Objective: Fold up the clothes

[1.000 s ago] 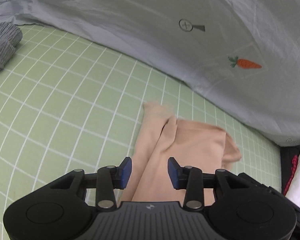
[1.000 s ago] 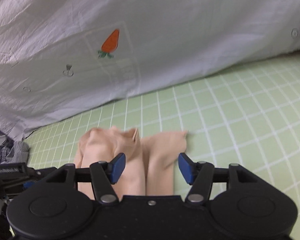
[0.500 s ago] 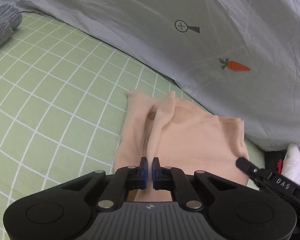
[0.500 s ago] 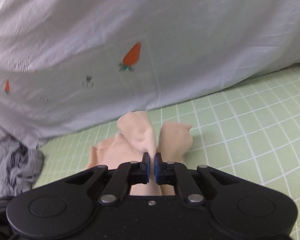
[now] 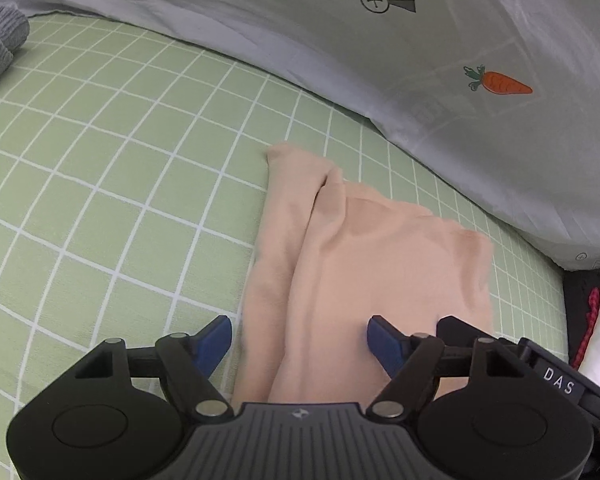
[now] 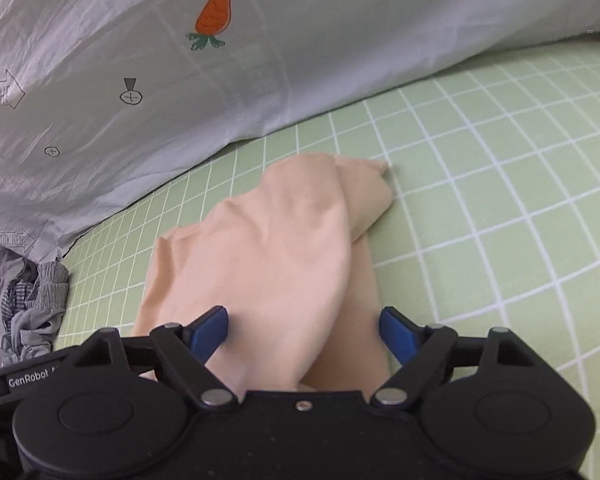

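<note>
- Left gripper [image 5: 299,338]: jaws spread wide, blue pads either side of the peach garment [image 5: 364,264] with nothing between them pinched. It sits low over the near edge of the cloth, which I judge a stance fit either for taking hold or for having let go; the pictures do not settle which.
- Right gripper [image 6: 303,332]: likewise wide apart and gripping nothing, poised over the same garment [image 6: 284,256] from its own side. Its black body shows in the left view's lower right corner.
- The garment lies on the green checked sheet [image 5: 100,200], between the two tools. It is thin, smooth, matte knit, soft enough to sag into rounded ridges. One layer is lapped over another along a lengthwise crease, so it lies partly folded, not flat. What kind of garment it is cannot be told.
- The sheet is a taut, flat weave with white grid lines, a firm working surface.
- Left of the garment, apart from it: a crumpled grey clothes pile [image 6: 24,304], ribbed and striped.
- Farthest: a pale creased duvet [image 6: 300,40] printed with carrots, heaped along the sheet's far edge.
</note>
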